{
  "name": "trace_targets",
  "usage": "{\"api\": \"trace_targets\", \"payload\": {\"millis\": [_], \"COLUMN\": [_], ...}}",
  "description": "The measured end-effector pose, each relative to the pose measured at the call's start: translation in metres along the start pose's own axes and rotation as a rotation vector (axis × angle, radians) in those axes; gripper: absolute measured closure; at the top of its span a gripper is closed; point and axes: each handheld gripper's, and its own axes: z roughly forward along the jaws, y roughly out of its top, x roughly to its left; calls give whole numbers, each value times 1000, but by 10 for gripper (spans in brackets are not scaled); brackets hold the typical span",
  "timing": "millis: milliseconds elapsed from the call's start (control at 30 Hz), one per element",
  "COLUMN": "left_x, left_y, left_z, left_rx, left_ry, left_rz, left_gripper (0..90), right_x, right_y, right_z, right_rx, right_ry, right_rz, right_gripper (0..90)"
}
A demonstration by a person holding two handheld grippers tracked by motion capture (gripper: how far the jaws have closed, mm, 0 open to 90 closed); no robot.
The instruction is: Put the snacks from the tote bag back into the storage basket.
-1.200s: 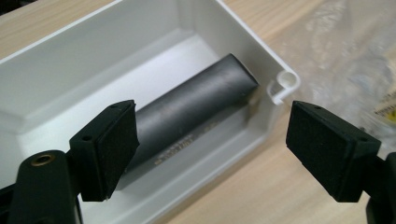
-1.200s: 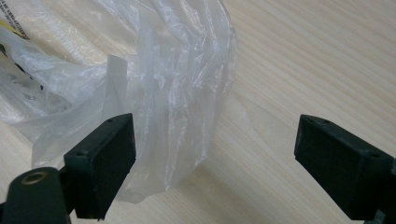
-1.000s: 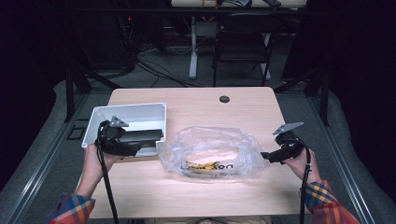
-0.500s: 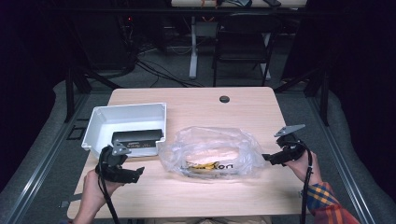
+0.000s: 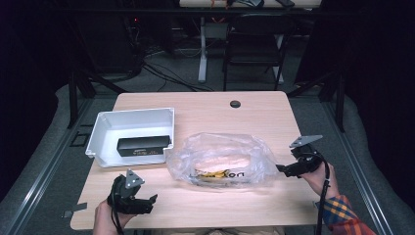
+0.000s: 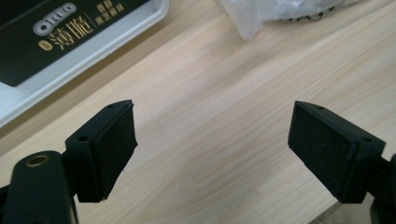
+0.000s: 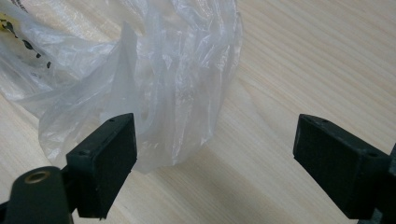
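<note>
Hovering beside the plastic bag (image 5: 222,159), right gripper (image 5: 281,169) and left gripper (image 5: 150,200) (both fingers spread, empty).

Light wood-grain worktop (image 5: 205,110). Lying directly on it: white tray (image 5: 105,126) at left, clear plastic bag (image 5: 222,159) at centre just beside the tray, small dark round disc (image 5: 235,104) near the far edge.
</note>
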Motion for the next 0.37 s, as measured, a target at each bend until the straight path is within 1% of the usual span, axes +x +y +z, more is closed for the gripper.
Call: {"api": "trace_targets", "payload": {"millis": [67,133,200,233,267,367], "left_x": [1,1,0,-2,-2,-4], "left_y": [-1,-2,-2,-1,-1,-1], "left_z": [3,5,6,7,8,10], "left_rx": [-3,-2,1,-1,1,-2], "left_ry": [-12,-19,-38,-25,-24,-27], "left_rz": [-12,-12,-7,2,11,11], "left_gripper": [150,149,148,148,148,148], "right_x": [1,3,3,3,2,2], "right_y": [-1,-1,-1,-1,-1,-1], "right_z": [1,2,2,2,2,2], "right_rx": [1,7,2,-1,-2,-1], "right_ry": [-3,-4,-11,-11,-12,-9], "right_rz": [-6,-12,-9,-7,-7,-12], "right_gripper": [129,129,129,130,130,130]}}
